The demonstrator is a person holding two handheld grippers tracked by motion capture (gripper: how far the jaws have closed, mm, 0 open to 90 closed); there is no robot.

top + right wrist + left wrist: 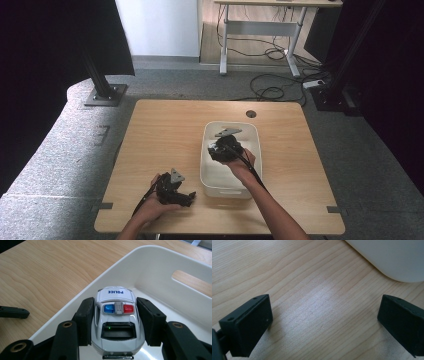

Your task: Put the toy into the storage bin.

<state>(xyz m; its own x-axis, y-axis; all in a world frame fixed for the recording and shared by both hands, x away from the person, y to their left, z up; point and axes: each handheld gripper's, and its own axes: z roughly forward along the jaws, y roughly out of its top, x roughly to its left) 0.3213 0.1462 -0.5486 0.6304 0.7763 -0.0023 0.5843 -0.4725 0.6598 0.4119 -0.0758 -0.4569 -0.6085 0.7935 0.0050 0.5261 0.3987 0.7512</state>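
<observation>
1. While the right gripper (115, 315) hangs over the white bin (252, 137), it's clenched on a toy police car (116, 315), jaw pads flat against the car's two sides.
2. Key relation: the car's long axis runs straight out along the jaws, "POLICE" end pointing away from the hand, toward the bin's inner wall. The bin floor sits below the car; can't tell if the wheels touch it.
3. My read: the next move is a lowering and release. The car is already inside the rim, so no sideways shift is needed.
4. Left gripper (175, 191) rests on the wooden table (165, 130), jaws spread wide, nothing between them, near the bin's corner (392, 262).
5. Right hand is the nearer one; left is idle.
</observation>
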